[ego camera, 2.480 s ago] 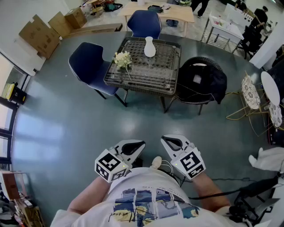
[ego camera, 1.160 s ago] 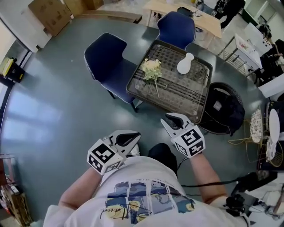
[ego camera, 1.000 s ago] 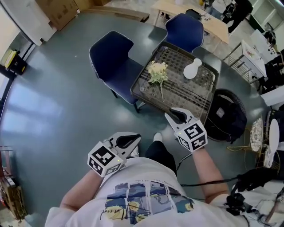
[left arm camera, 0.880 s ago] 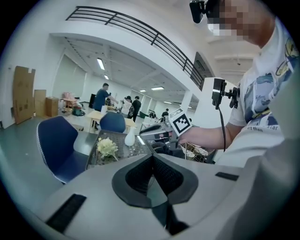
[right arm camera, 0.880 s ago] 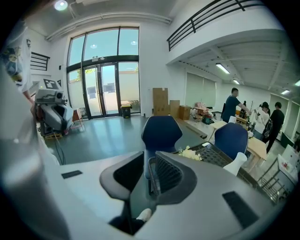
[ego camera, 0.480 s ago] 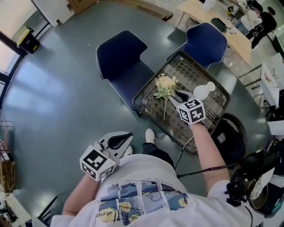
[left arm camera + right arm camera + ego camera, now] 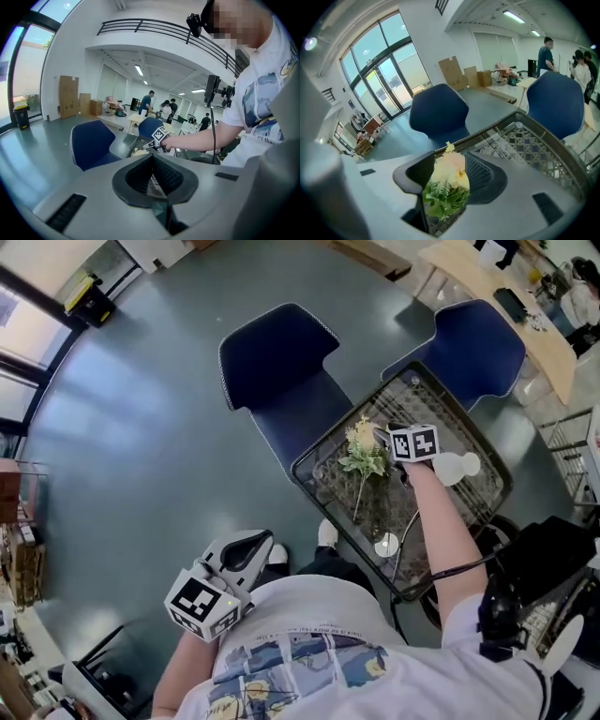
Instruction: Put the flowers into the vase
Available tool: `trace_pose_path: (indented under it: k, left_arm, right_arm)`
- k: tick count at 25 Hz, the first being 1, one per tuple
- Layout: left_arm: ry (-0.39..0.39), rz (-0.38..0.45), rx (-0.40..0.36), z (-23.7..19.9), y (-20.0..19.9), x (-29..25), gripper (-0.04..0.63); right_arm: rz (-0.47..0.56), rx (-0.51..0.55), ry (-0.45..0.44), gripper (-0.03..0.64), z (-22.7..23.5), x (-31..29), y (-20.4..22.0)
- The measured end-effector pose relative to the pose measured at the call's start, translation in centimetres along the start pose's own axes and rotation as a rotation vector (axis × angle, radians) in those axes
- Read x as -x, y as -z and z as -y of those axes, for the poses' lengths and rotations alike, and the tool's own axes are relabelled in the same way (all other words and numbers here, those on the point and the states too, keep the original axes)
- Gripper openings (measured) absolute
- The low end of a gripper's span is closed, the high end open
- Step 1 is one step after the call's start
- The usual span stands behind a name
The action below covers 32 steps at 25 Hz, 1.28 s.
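right gripper (image 7: 380,437): jaws just opening wide, straddling the blooms of the cream-and-green flower bunch (image 7: 364,454) | stem trailing nearward | left gripper (image 7: 251,547): sitting closed, empty, well apart

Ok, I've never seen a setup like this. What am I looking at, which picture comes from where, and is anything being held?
There is no robot here. A person carries a hand-held gripper in each hand, each with a marker cube on it. The head view comes from a camera on the person's head, looking down. The other two come from cameras riding on the grippers, looking along their jaws. On the table are a bunch of pale flowers and a white vase. The right gripper is reached out over the flowers. Its jaws have just been opening, and its own view shows the blossoms in the gap between them, not yet gripped. The left gripper is near the person's body, jaws together and empty.
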State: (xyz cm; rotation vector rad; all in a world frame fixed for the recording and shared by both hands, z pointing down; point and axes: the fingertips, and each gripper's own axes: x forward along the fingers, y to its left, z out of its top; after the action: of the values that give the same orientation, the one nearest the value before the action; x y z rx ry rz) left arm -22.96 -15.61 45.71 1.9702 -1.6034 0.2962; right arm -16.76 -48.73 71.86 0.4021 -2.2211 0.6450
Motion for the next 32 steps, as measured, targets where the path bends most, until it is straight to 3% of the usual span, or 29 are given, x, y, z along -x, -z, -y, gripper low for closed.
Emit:
trace_pose_path:
  k: [9,13,16,24,32]
  left_arm:
    - [-0.132,-0.025,0.031,-3.0,-1.5,0.1,0.009]
    - [-0.146,-0.018,0.009,-3.3,-2.1,0.0,0.009]
    - [-0.13,-0.011,-0.002,-3.0,-2.5,0.2,0.009]
    - [0.015,0.013,-0.107,-1.5,-3.1,-0.7,0.009]
    - [0.203,0.035,-0.206,1.4,-4.1,-0.4,0.009]
  right_arm:
    - [-0.179,-0.117,-0.139,0.195,1.7,-7.4,2.4]
    - [-0.141,-0.088,-0.14,0.073,1.4,-7.2,1.6]
    - [-0.111,-0.039,-0.131,0.053,0.4,-5.6,0.7]
    - [0.128,0.09,-0.067,0.043,-3.2,3.1,-4.5]
    - [0.411,0.205,0.111,0.041,-6.9,17.5,-9.8]
